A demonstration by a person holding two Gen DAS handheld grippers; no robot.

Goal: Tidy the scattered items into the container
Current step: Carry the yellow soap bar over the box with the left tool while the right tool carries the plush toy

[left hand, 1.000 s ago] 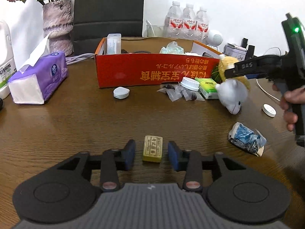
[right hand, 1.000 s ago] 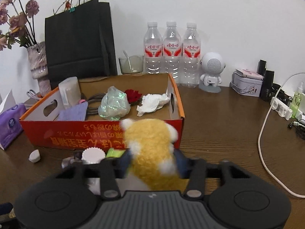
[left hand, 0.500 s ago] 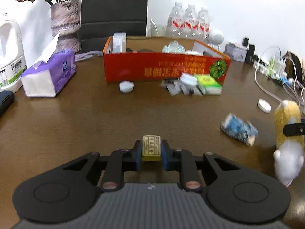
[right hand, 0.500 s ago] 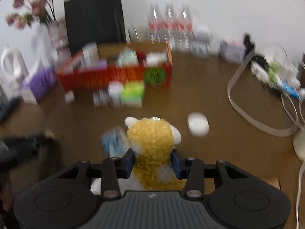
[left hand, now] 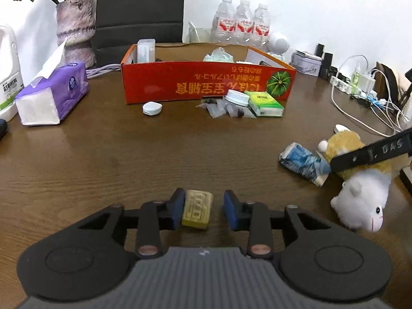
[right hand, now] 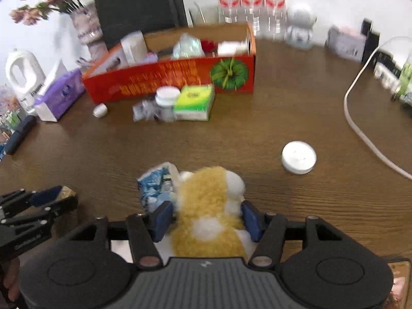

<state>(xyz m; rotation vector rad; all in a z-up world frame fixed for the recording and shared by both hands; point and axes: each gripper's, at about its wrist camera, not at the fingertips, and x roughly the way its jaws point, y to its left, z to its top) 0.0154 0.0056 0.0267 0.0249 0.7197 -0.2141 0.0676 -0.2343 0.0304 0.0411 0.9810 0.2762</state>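
Observation:
A small yellow block (left hand: 197, 212) lies between the jaws of my left gripper (left hand: 204, 212). It leans on the left pad, with a gap to the right pad. The yellow-and-white plush toy (right hand: 206, 206) rests on the table beside a crumpled blue packet (right hand: 154, 188). My right gripper (right hand: 207, 217) straddles the toy; its jaws are opening and the pads no longer squeeze the fur. The red cardboard box (left hand: 206, 85) stands at the back and holds several items. In front of it lie a green tissue pack (left hand: 264, 100), a white-capped jar (left hand: 237, 96), clear wrappers (left hand: 221, 108) and a white puck (left hand: 152, 108).
A white round lid (right hand: 298, 157) sits to the right of the toy. A purple tissue pack (left hand: 54, 97), a white jug (left hand: 7, 77) and a vase (left hand: 74, 38) stand at the left. Water bottles (left hand: 242, 25) line the back, and cables (left hand: 373, 113) trail at the right.
The left jaws closed on the yellow block, then eased apart. The right gripper carried the plush toy back from the box and down beside the blue packet, and its jaws widened.

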